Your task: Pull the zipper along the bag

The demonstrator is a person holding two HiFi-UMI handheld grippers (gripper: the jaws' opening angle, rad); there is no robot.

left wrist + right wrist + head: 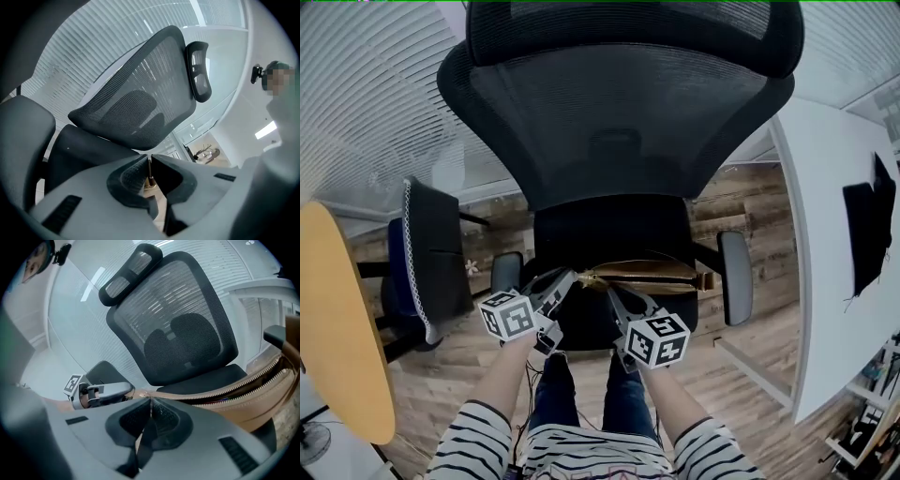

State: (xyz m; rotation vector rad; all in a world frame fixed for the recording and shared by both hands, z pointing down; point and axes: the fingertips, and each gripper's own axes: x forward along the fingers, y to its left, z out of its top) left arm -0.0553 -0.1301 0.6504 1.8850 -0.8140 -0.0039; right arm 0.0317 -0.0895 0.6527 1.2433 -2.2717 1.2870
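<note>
Nearest you, your striped sleeves (469, 441) lead out to the two grippers. Each carries a cube (508, 316) of black-and-white square markers, and those patterns are the print that shows.

Your left gripper (567, 278) has its jaws pinched on a thin brown strip at the left end of the bag (647, 274). Your right gripper (614, 292) sits just beside it on the right. Its jaws are pressed together on the zipper pull (151, 408), at the spot where the closed run of the zipper (225, 387) ends and the teeth part. The pull itself is only a sliver between the pads.

The bag is tan, long and slim, with stitched edges and pale teeth. It lies lengthwise, left to right, across the front of the black seat (609, 234). To the right of your right gripper the zipper gapes open onto a dark inside, all the way to the bag's far end.

Behind the bag rises the chair's mesh back (619, 112). A wooden floor (487, 366) lies under it. A second chair (422, 253) and a yellow table (333, 319) stand to your left, and a white desk (825, 281) to your right.
</note>
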